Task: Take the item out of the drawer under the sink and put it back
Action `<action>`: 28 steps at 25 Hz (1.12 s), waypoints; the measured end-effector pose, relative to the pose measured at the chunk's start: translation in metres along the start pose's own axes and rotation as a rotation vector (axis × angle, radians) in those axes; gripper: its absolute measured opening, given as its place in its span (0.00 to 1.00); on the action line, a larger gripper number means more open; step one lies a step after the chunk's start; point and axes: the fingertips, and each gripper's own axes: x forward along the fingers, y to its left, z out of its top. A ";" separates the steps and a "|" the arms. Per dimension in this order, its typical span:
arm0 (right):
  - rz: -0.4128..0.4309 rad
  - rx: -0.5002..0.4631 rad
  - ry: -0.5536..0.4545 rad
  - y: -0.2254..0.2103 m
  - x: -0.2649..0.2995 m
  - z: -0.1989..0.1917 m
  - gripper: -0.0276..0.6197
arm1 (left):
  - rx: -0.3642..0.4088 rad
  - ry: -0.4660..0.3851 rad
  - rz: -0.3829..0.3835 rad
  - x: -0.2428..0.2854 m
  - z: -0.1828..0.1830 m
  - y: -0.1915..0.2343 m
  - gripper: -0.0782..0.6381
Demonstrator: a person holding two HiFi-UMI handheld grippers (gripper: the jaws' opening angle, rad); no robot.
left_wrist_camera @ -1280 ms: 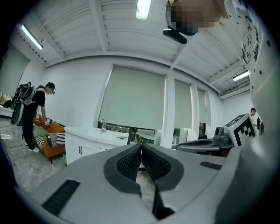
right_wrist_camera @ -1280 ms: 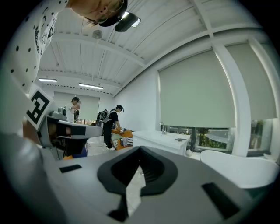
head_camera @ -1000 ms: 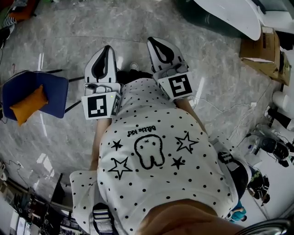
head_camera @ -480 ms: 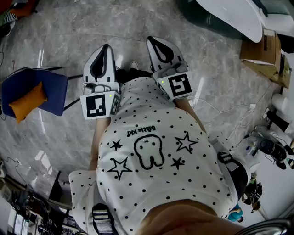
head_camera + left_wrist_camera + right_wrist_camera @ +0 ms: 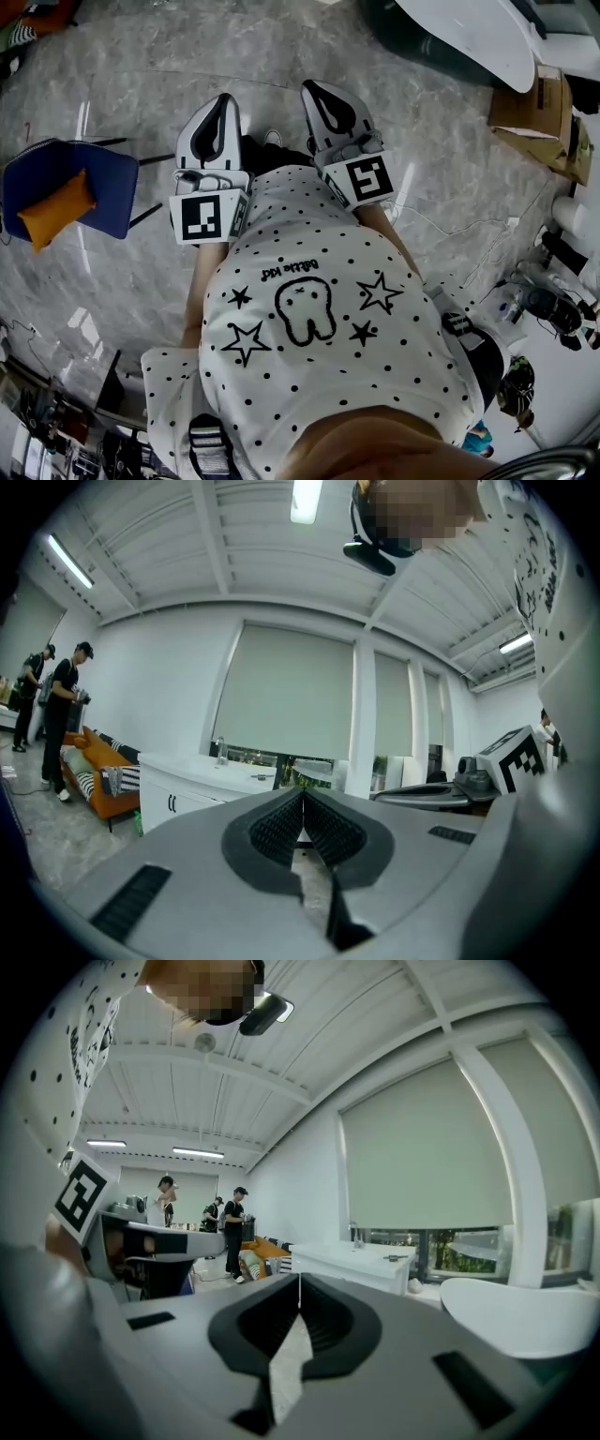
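Note:
I stand on a grey marble floor, and both grippers are held out level in front of a white dotted shirt (image 5: 309,328). My left gripper (image 5: 222,97) is shut with nothing in it. My right gripper (image 5: 311,85) is also shut and empty. In the left gripper view the left gripper (image 5: 302,795) points at a white sink cabinet (image 5: 183,797) with a tap (image 5: 220,750), some way off. The right gripper (image 5: 300,1279) points toward the same white cabinet (image 5: 352,1265). I see no open drawer and no item.
A blue chair with an orange cushion (image 5: 61,199) stands at the left. A white round table (image 5: 469,28) and a cardboard box (image 5: 534,98) are at the upper right, with cables and gear (image 5: 553,309) lower right. Other people (image 5: 67,705) stand by an orange sofa (image 5: 103,775).

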 end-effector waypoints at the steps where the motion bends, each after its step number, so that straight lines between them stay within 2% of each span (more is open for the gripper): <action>1: 0.001 0.000 0.004 -0.001 0.002 -0.001 0.06 | -0.002 0.001 0.002 0.002 -0.001 0.002 0.12; 12: -0.020 0.026 0.057 0.001 0.043 -0.006 0.06 | -0.033 0.033 0.018 0.017 -0.006 0.049 0.12; 23: -0.114 0.056 0.032 0.007 0.124 0.026 0.06 | -0.013 0.044 -0.078 0.066 0.028 0.124 0.12; 28: -0.143 0.063 0.027 0.014 0.147 0.028 0.06 | 0.005 0.035 -0.094 0.077 0.035 0.152 0.12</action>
